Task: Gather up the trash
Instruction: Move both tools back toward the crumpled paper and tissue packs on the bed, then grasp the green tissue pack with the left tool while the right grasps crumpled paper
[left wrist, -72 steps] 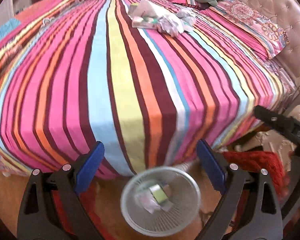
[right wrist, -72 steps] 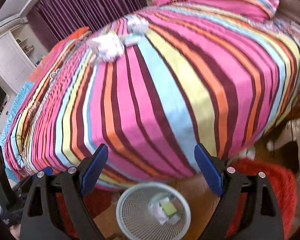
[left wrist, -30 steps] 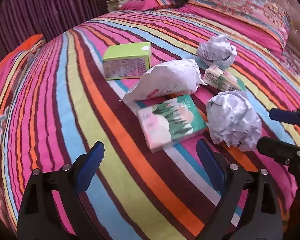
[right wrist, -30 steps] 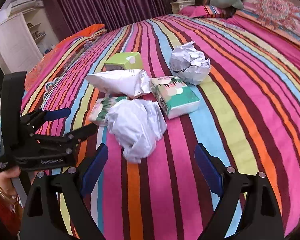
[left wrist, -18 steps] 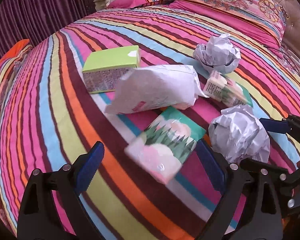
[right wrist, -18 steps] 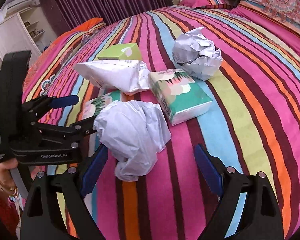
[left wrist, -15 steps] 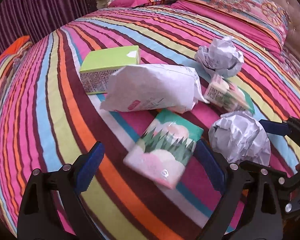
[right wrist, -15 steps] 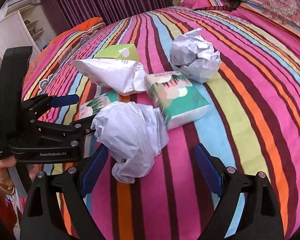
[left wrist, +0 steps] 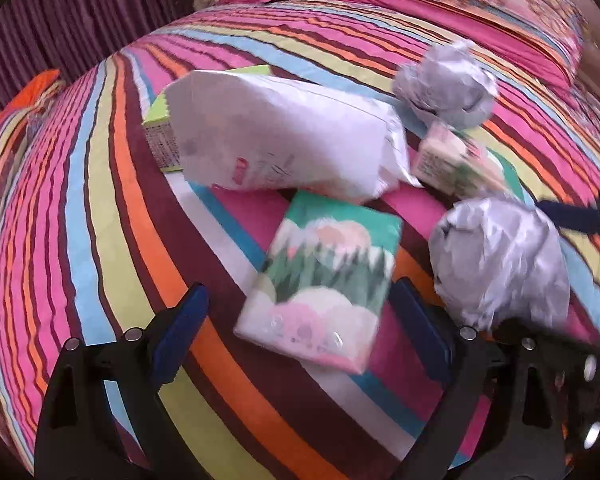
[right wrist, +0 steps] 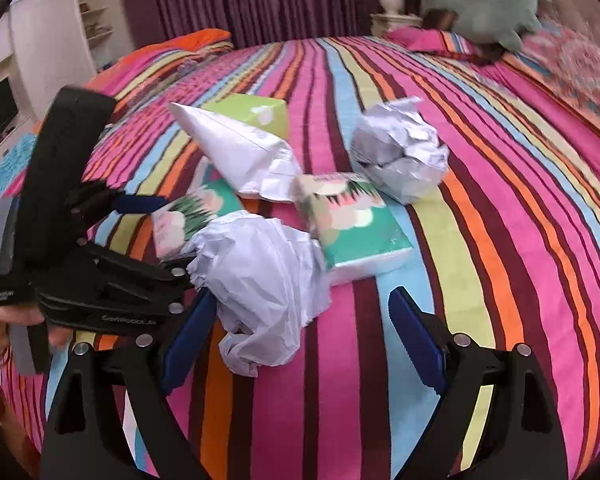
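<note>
On the bed [right wrist: 500, 208], a cluster of trash. Nearest the right camera, a crumpled paper ball [right wrist: 264, 276]; just behind it to the right, a tissue pack [right wrist: 352, 220], touching or nearly so. Left of the ball, a second tissue pack [left wrist: 320, 276], partly hidden behind it. Farther back, a paper bag [right wrist: 244, 152] lying partly over a carton [right wrist: 256, 114]. Right of the bag, a second paper ball [right wrist: 400, 156]. At the bed's far end, a plush toy [right wrist: 496, 12] on pillows.
</note>
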